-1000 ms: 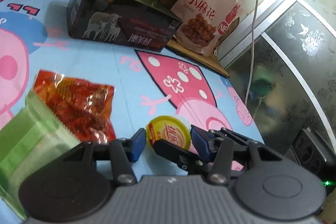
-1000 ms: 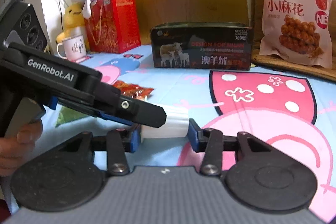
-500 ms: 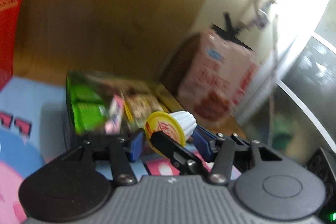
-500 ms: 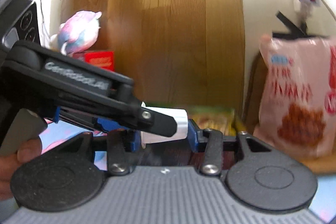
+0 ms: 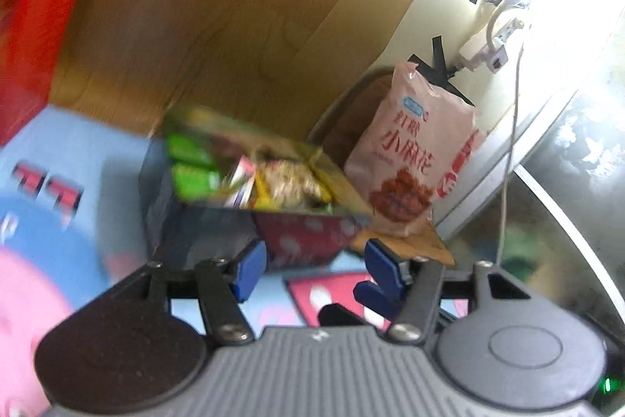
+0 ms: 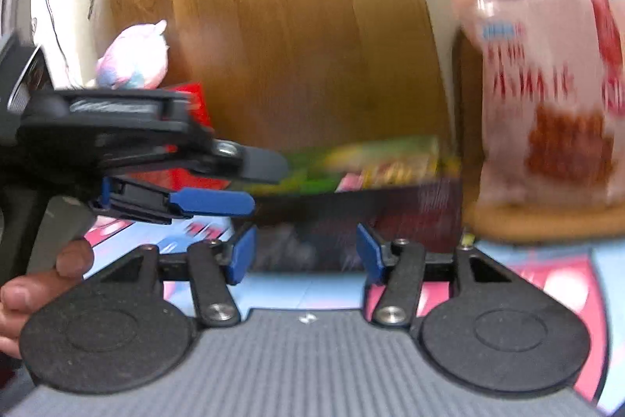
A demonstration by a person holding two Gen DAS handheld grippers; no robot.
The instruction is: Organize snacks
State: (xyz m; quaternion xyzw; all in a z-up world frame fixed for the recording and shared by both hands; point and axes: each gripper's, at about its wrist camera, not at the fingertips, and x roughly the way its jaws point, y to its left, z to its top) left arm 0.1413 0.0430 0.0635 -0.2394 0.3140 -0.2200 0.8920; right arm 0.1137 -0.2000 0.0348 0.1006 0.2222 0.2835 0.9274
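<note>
Nearest in the left wrist view, the left gripper (image 5: 312,266) stands with its blue pads spread apart and nothing between them. The right gripper (image 6: 304,256) is likewise released, its pads wide with only blurred cloth and box showing in the gap. In the right wrist view the left gripper's finger tip reaches in from the left, just above and ahead of the right gripper's left pad, with the person's hand (image 6: 35,296) on its handle at the lower left edge.

Just beyond both grippers sits the dark snack box (image 5: 218,225), open at the top, with green and yellow packets (image 5: 250,174) inside; motion blur hides their details. It rests on the cartoon-print cloth (image 5: 78,159). To the box's right, farther back, a pink snack bag (image 5: 414,159) stands upright on a wooden board (image 6: 547,217). Behind everything rises a wooden panel (image 6: 304,38).
</note>
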